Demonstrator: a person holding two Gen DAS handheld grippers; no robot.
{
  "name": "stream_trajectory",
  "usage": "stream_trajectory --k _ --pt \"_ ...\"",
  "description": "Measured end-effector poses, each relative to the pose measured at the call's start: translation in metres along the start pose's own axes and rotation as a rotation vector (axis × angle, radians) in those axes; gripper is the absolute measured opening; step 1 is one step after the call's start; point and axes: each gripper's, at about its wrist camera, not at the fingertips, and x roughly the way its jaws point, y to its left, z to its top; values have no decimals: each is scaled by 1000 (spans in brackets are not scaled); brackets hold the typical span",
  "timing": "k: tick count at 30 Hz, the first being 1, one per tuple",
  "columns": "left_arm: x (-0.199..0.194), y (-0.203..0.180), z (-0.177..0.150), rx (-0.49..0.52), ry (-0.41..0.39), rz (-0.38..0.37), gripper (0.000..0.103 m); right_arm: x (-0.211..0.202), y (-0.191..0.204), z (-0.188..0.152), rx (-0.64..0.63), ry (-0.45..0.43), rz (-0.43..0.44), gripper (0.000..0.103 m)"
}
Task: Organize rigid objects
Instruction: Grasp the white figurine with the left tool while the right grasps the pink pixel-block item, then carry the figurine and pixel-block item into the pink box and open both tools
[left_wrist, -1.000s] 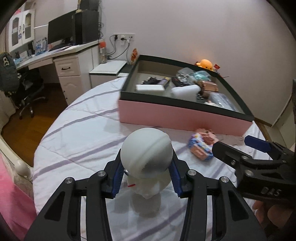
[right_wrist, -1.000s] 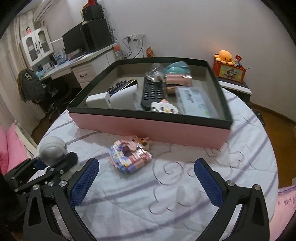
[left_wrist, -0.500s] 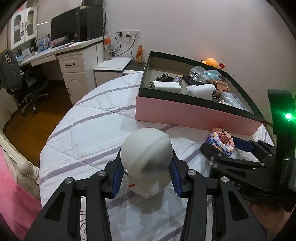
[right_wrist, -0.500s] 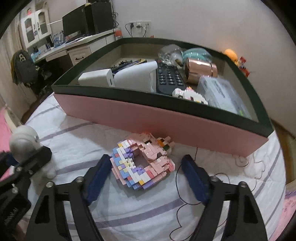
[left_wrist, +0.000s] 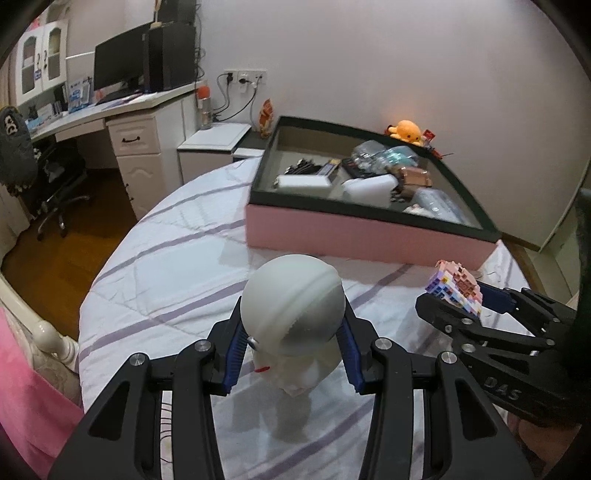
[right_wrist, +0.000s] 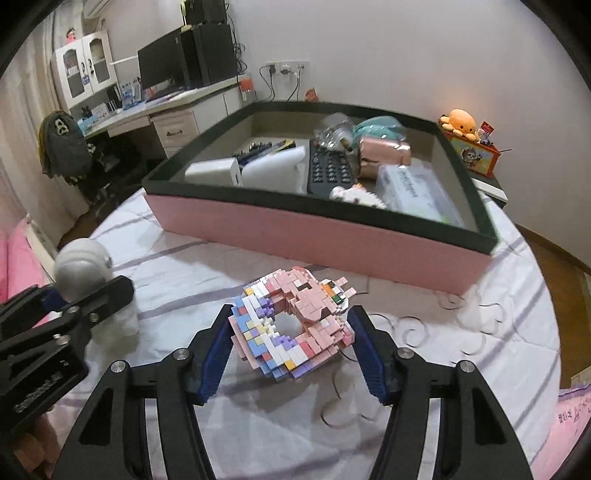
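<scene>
**Both grippers clamped on toys in front of the pink box**

The left gripper (left_wrist: 292, 354) has its blue pads pressed against the sides of a white round-headed figurine (left_wrist: 293, 314), holding it upright and just above the quilt-covered bed (left_wrist: 166, 266), near the bed's left edge. In the right wrist view the same figurine (right_wrist: 83, 267) shows at the far left, caught in the black fingers of the left gripper (right_wrist: 92, 295).

The right gripper (right_wrist: 291, 350) is closed on a pastel brick-built ring (right_wrist: 291, 325): pink, lilac, blue and white blocks with a hole through the middle. Both blue pads touch its sides, and the ring sits tilted, clear of the quilt. From the left wrist view the ring (left_wrist: 456, 288) appears at the right, between the tips of the right gripper (left_wrist: 461, 299).

Behind both toys, toward the far edge of the bed, stands a pink box with a dark rim (right_wrist: 317, 229). It holds a remote control (right_wrist: 328, 171), white blocks, a rose-gold cylinder (right_wrist: 384, 155) and a clear plastic case (right_wrist: 413, 188).
</scene>
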Motion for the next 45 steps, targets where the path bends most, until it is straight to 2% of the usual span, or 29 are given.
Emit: stream_trajectory --k 3,9,15,20,25,33,37,38,39,40,41,42,44,45 --pt "-6 -7 11 16 -23 -13 45 -20 -6 7 14 -40 15 62" --pt "-18 -16 57 37 -103 -39 45 -49 -20 39 29 -134 28 62" --pt "-7 -24 113 65 -154 -53 45 -52 -42 87 27 -200 -7 62" --pt "35 -36 153 100 -114 -78 45 -27 -64 124 49 -196 -26 62" --pt "83 -44 174 114 -52 -89 45 13 -82 149 71 -150 -42 63" --pt "131 -44 178 122 29 -68 45 70 -100 162 94 -51 -52 63" --pt "150 -47 173 137 99 -64 46 86 -100 163 85 -9 -47 63" --pt "152 -47 171 133 108 -62 47 89 -99 162 84 0 -43 63" --pt "153 -46 169 128 109 -55 56 91 -99 162 86 4 -41 63" --pt "153 -44 168 120 103 -43 71 92 -99 161 93 4 -38 63" --pt "151 -43 167 114 96 -38 77 92 -100 160 99 2 -35 63" --pt "148 -42 166 108 82 -34 87 90 -101 159 104 -2 -28 67" --pt "140 -40 164 104 56 -36 95 87 -102 159 110 -8 -28 82" --pt "136 -40 163 104 47 -39 99 86 -102 158 111 -10 -28 83"
